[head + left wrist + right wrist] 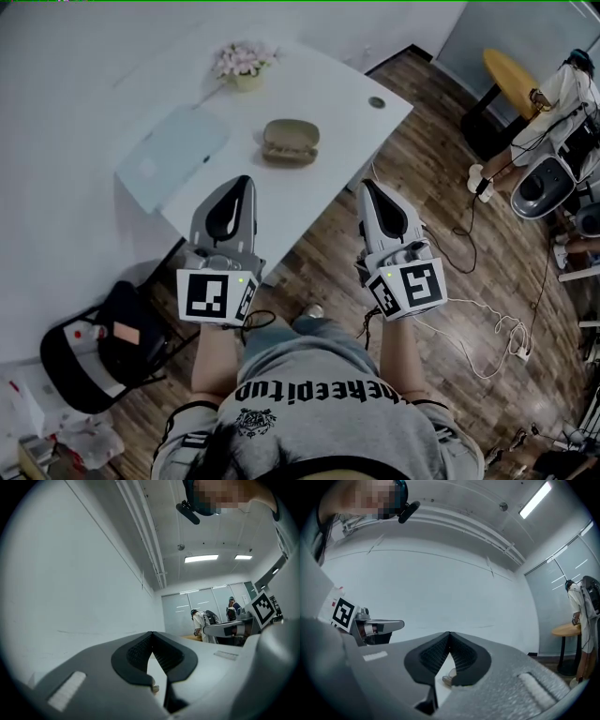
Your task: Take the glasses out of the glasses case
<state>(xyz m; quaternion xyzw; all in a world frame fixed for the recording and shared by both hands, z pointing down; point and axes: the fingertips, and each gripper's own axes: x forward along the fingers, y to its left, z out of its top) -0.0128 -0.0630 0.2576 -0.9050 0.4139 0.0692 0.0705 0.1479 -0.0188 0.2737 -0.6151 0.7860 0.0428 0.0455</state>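
An olive-tan glasses case (291, 141) lies closed on the white table (328, 98), past both grippers. My left gripper (246, 180) hovers over the table's near edge, short of the case and to its left, jaws shut and empty. My right gripper (367, 186) hangs just off the table's near right edge, also shut and empty. In the left gripper view the jaws of the left gripper (152, 633) meet at the tip. The right gripper (449, 633) looks the same in its own view, where a sliver of the tan case (449, 677) shows below the pads. The glasses are hidden.
A small flower pot (242, 66) and a pale blue sheet (173, 155) lie on the table's far left. A chair with a black bag (103, 347) stands at the left. Cables (487, 328) trail over the wood floor. A round yellow table (511, 70) and a person (562, 94) are at the right.
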